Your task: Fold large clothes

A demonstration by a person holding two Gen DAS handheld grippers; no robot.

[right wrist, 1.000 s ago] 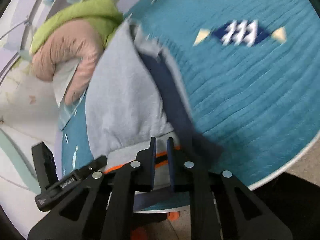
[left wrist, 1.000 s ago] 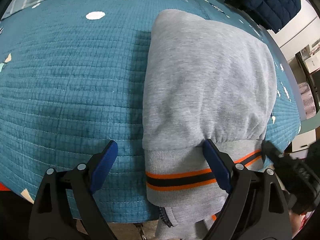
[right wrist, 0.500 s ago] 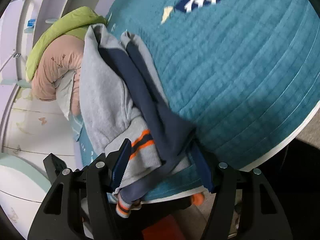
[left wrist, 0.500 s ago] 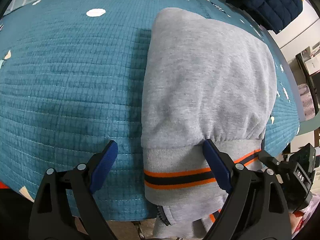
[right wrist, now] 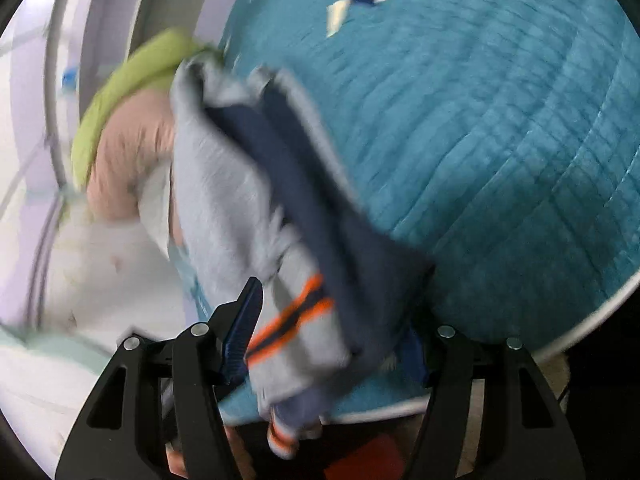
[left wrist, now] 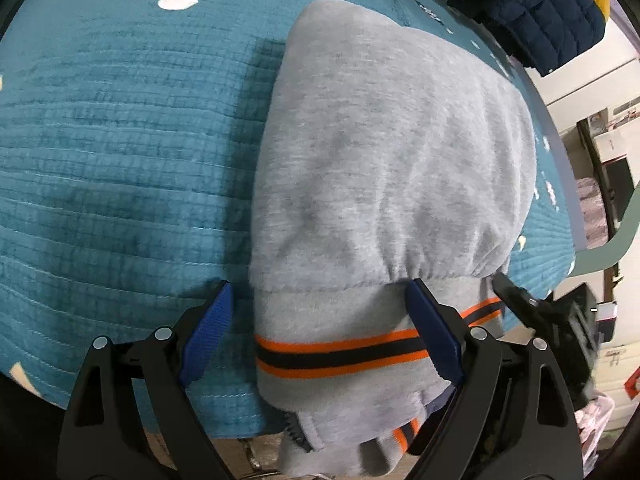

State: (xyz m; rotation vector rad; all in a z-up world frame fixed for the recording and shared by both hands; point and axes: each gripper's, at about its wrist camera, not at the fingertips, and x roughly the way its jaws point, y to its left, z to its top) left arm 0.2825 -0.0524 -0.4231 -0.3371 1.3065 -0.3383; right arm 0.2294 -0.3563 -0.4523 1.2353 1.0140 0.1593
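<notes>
left gripper (left wrist: pixel 316 334) wide open, nothing held | right gripper (right wrist: pixel 328 336) open, hem unpinched | risk: folded sweatshirt (left wrist: pixel 384 168) dragged off bed edge (left wrist: pixel 120 404) by overhanging weight

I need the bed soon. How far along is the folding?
Done: the grey sweatshirt lies folded into a compact bundle on the teal quilt. In hand: nothing; both grippers' jaws stand open around its striped hem. Left: tidying the hem hanging over the edge.

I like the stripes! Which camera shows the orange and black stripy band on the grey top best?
The left wrist view: the stripy band runs sharp and wide across the grey top. The right wrist view shows only a short, blurry bit of the stripes.
</notes>
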